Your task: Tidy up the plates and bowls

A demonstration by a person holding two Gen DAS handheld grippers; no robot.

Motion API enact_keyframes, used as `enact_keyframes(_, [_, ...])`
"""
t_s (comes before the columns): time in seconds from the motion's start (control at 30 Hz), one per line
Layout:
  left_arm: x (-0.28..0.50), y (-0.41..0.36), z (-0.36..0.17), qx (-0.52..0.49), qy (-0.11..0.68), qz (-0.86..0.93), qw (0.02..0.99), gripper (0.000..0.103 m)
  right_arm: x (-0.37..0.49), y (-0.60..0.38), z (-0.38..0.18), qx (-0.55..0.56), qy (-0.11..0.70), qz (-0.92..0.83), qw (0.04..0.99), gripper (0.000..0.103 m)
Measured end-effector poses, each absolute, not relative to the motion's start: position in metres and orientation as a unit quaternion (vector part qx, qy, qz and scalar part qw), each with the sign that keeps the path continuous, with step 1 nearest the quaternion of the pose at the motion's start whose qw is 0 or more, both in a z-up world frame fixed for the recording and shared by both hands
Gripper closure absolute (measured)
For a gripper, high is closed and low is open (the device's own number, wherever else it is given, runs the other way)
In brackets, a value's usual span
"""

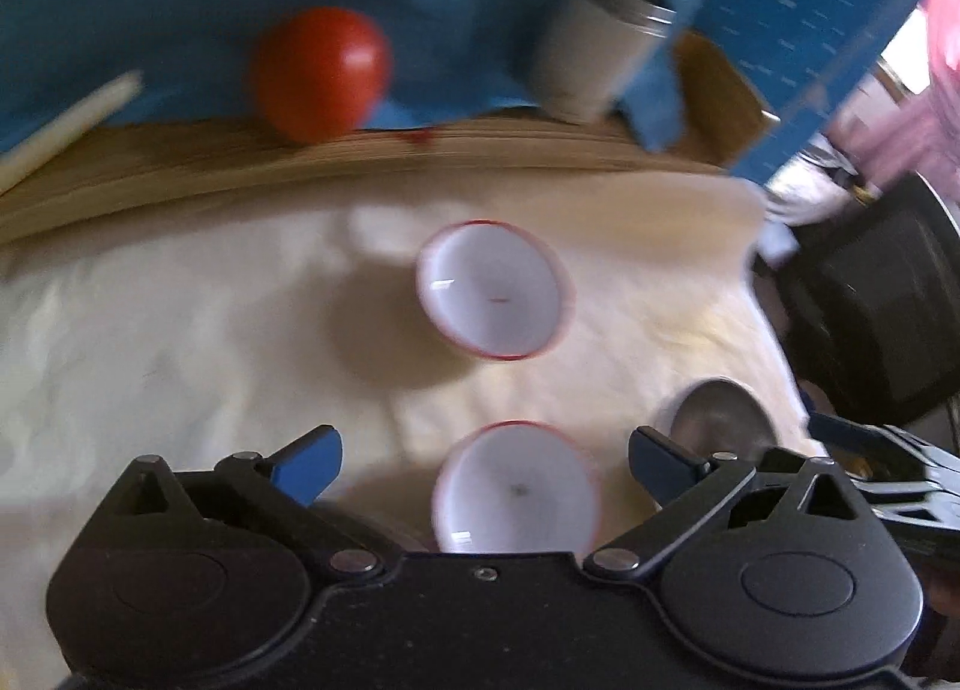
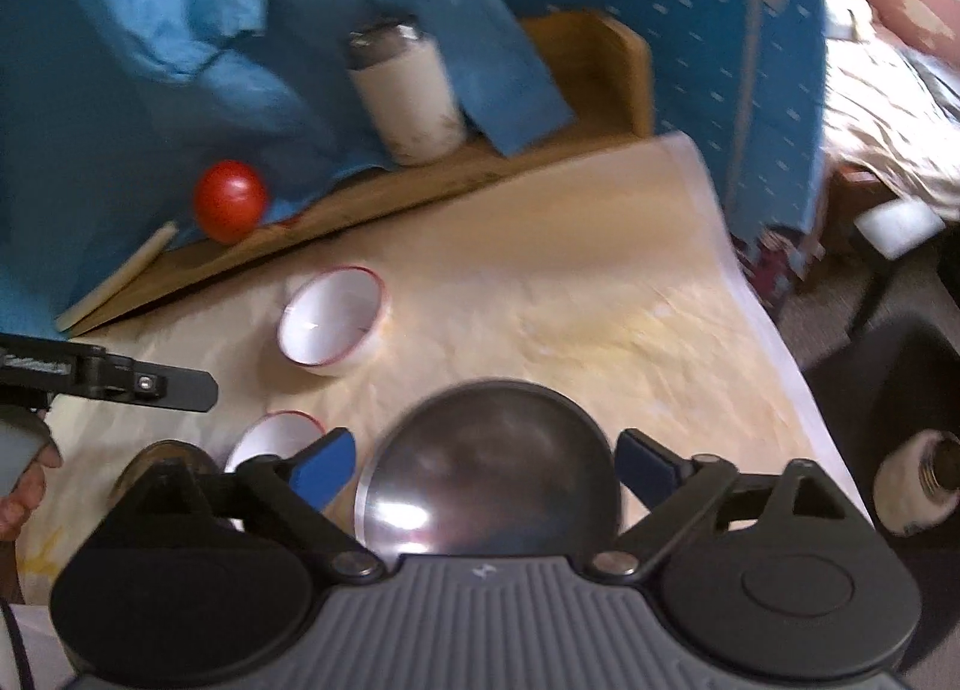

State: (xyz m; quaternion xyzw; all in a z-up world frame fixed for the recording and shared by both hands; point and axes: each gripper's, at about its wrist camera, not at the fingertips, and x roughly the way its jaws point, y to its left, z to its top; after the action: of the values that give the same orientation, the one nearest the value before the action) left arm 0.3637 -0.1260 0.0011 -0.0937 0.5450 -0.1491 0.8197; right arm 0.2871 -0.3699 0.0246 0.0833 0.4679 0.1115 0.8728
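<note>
Two white bowls with red rims sit on the cream cloth. The far one [image 1: 495, 290] [image 2: 333, 319] is mid-table. The near one [image 1: 516, 491] [image 2: 273, 435] lies between and below the fingers of my open left gripper [image 1: 486, 465], not gripped. A steel bowl [image 2: 489, 474] [image 1: 717, 414] sits under my open right gripper [image 2: 486, 465], between its blue fingertips [image 2: 321, 465], with no grip on it. The left gripper shows in the right wrist view [image 2: 150, 384] at the left edge.
A red tomato [image 1: 321, 72] [image 2: 231, 199] and a white steel-topped tumbler [image 1: 594, 51] [image 2: 408, 90] stand on the wooden strip [image 1: 180, 162] at the back, against blue cloth [image 2: 150, 30]. A black chair [image 1: 870, 306] stands off the table's right edge. A pale stick [image 2: 117, 282] lies back left.
</note>
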Motion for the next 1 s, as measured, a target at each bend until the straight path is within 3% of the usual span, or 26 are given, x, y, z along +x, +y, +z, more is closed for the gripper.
enact_keyframes(0.37, [0.346, -0.110, -0.014, -0.019, 0.551, -0.131, 0.824, 0.001, 0.300, -0.300, 0.033, -0.008, 0.472, 0.267, 0.840, 0.001])
enact_keyframes(0.7, [0.352, -0.107, -0.023, 0.017, 0.557, -0.152, 0.816, 0.001, 0.300, -0.289, 0.030, -0.038, 0.495, 0.253, 0.830, 0.001])
enact_keyframes(1.0, [0.361, -0.118, -0.030, 0.042, 0.561, -0.192, 0.804, 0.001, 0.295, -0.299, 0.029, 0.027, 0.522, 0.265, 0.810, 0.008])
